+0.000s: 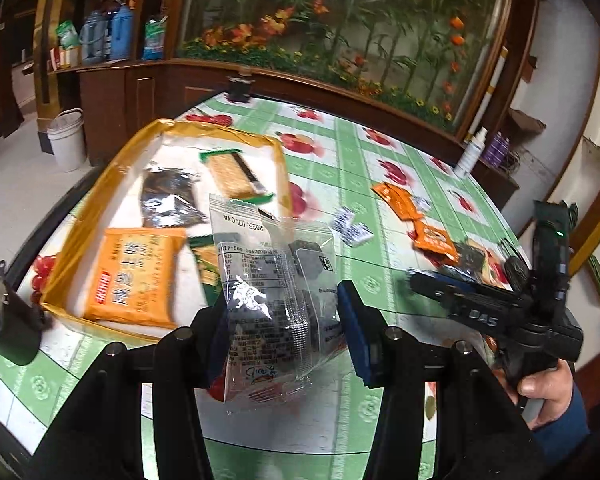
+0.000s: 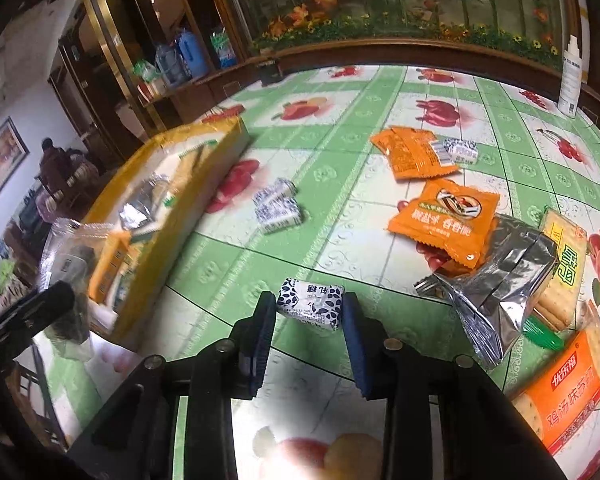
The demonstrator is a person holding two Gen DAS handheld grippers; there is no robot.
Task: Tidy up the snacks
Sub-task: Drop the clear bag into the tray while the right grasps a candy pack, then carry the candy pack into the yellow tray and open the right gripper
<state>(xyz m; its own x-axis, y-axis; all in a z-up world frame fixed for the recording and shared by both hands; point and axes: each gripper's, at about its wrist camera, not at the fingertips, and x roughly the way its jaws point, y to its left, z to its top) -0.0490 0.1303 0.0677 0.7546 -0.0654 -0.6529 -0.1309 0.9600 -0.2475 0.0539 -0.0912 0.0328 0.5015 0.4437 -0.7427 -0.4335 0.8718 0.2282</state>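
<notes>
My left gripper (image 1: 282, 332) is shut on a clear plastic snack packet (image 1: 276, 304) with dark pieces inside, held above the table just right of the yellow-rimmed box (image 1: 96, 188). The box holds an orange packet (image 1: 136, 276), a silver packet (image 1: 168, 200) and a cracker pack (image 1: 232, 176). My right gripper (image 2: 308, 332) is shut on a small white-and-blue candy (image 2: 310, 306) just above the tablecloth. It also shows in the left wrist view (image 1: 416, 280). Loose snacks lie on the table: orange packets (image 2: 446, 220), a silver bag (image 2: 496, 280), two white candies (image 2: 278, 206).
The round table has a green fruit-print cloth (image 2: 340, 128). A white bottle (image 2: 571, 80) stands at the far right edge. A wooden cabinet with a flower panel (image 1: 340, 40) runs behind the table. A cracker pack (image 2: 560, 392) lies at the right front.
</notes>
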